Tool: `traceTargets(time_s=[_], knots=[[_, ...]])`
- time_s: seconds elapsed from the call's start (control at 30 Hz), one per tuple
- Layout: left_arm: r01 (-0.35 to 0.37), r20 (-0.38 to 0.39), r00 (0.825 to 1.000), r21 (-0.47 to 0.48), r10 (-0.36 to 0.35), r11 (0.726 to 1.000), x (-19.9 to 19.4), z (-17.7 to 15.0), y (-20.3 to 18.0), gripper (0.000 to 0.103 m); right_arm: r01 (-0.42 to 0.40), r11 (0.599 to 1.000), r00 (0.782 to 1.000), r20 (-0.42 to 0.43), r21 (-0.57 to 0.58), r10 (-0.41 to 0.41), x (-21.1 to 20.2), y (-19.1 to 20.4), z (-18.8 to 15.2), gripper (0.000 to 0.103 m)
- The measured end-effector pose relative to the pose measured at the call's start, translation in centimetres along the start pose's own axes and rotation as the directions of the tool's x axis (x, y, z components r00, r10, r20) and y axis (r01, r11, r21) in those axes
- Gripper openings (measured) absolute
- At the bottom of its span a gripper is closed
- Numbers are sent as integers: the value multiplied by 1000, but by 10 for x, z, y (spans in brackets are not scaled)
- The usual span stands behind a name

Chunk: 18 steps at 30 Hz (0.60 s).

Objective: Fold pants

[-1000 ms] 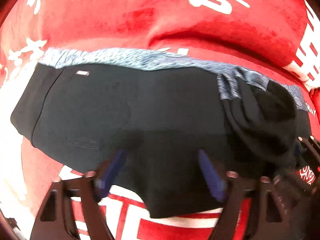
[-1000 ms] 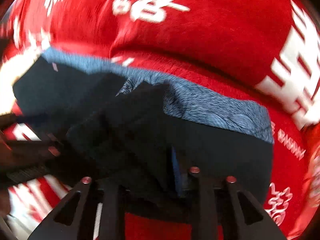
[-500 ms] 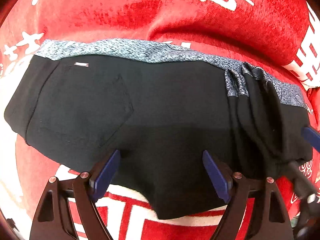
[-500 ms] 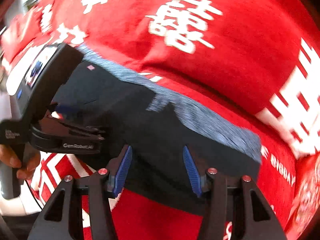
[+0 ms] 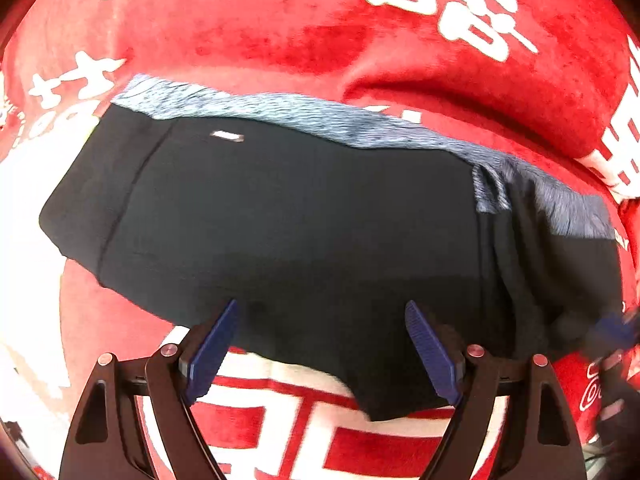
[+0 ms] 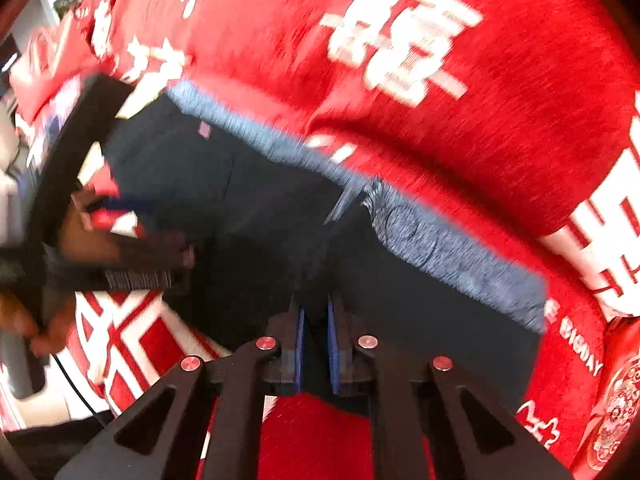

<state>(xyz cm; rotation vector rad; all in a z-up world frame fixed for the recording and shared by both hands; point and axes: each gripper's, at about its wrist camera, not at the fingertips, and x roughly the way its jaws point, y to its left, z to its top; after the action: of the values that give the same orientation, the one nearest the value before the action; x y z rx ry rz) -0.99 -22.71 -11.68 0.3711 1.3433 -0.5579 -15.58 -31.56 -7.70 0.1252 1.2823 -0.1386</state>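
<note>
Spread wide, the jaws of the left gripper (image 5: 320, 344) are seen with their ribbed blue pads hanging over the near hem of the pants (image 5: 300, 240), nothing held between them. On the right gripper (image 6: 316, 340) the jaws are drawn nearly together, and a dark fold of the pants' lower edge is pinched between the blue pads. The pants are laid flat across a red blanket (image 5: 280, 28), black and smooth, with a heathered blue-grey waistband (image 5: 304, 116) along the far edge and a small pale label (image 5: 227, 136) below it. Toward the right the cloth is bunched into soft ridges. The blanket is plush, printed with large white characters, and a raised fold is seen behind the waistband. The right wrist view is blurred.
</note>
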Motion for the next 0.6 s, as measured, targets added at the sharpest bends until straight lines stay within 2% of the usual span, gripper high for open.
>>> traceTargets(time_s=[0.07,0.17,0.23,0.27,0.3,0.37,0.4,0.43,0.5,0.53,0.57,0.6], knots=[[-21,-13,1000,1,21,1000,-1,2,5,85,34,999,999,-28,-22,-35,21,10,-6,13],[-33,15,999,35,32,999,-15,6,8,85,58,998,998,3,-10,-58,16,13,-5,16],[-36,21,999,65,35,997,-16,13,2,85,15,1000,1000,18,23,-15,8,5,-6,18],[-32,18,999,75,31,997,-15,17,-3,85,-37,999,999,28,36,36,1,-1,-7,29],[-25,15,1000,84,24,996,-16,21,-10,85,-101,993,994,44,60,99,-9,-7,-9,33],[-10,18,1000,103,8,995,-19,28,-26,85,-262,946,963,111,192,244,-31,-41,-15,35],[-2,28,1000,115,-1,993,-24,31,-38,85,-282,919,958,137,274,253,-39,-65,-19,35],[12,37,999,124,-17,992,-29,35,-48,85,-277,903,959,149,328,240,-43,-81,-21,35],[49,46,997,140,-56,989,-36,39,-69,85,-228,830,973,146,509,178,-47,-142,-32,35],[69,48,996,155,-78,985,-41,43,-82,85,-215,800,976,139,560,165,-45,-162,-35,31],[87,55,994,181,-99,980,-45,47,-100,85,-197,759,980,128,621,149,-43,-188,-40,22],[94,61,992,195,-107,976,-45,50,-110,85,-191,723,982,129,664,141,-40,-213,-44,21]])
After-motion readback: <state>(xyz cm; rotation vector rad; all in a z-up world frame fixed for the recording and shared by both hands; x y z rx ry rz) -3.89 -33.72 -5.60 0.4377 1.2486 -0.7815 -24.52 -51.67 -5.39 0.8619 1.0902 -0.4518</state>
